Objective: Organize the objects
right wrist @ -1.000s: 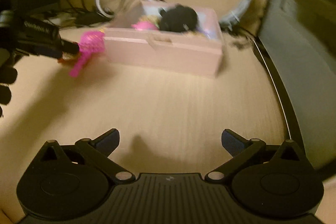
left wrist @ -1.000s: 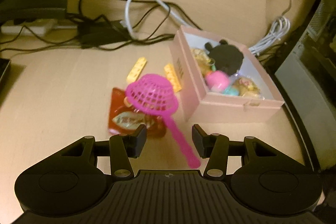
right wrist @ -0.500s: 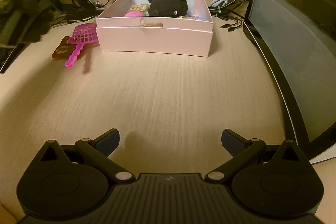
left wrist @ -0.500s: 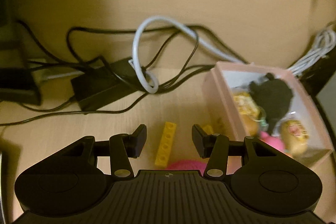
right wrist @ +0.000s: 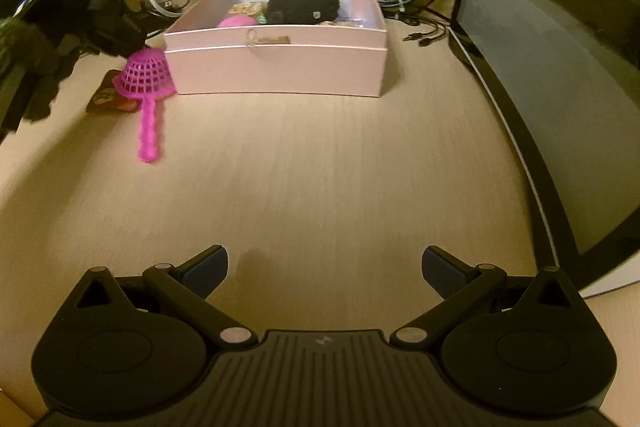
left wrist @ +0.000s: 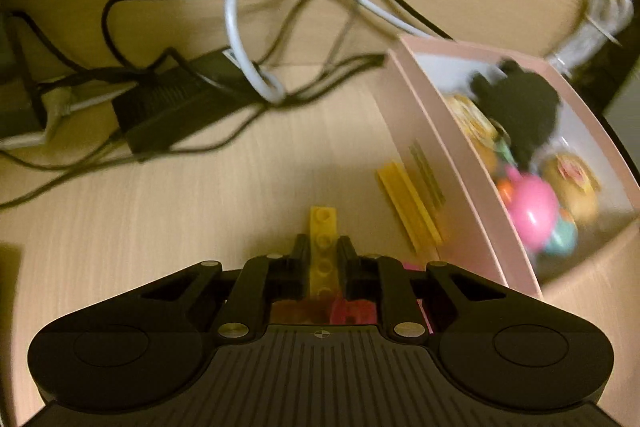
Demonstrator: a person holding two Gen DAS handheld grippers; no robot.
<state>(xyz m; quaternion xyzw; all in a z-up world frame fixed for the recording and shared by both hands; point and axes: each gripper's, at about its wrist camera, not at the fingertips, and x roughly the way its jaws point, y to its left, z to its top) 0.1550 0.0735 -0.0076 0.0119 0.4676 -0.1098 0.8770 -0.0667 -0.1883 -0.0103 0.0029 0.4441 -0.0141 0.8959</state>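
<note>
My left gripper is shut on a yellow toy brick that sticks out forward between the fingers, just left of the pink box. A second yellow brick lies against the box's side. The box holds a black plush, a pink ball and other small toys. My right gripper is open and empty over bare desk, well in front of the box. A magenta toy sieve lies left of the box on a red packet.
A black power adapter with black and white cables lies behind on the desk. A dark monitor stands along the right edge. The left hand and gripper show at the far left of the right wrist view.
My left gripper has moved forward past the sieve and closed on the yellow brick. My right gripper has stayed open, drawing back slightly.
</note>
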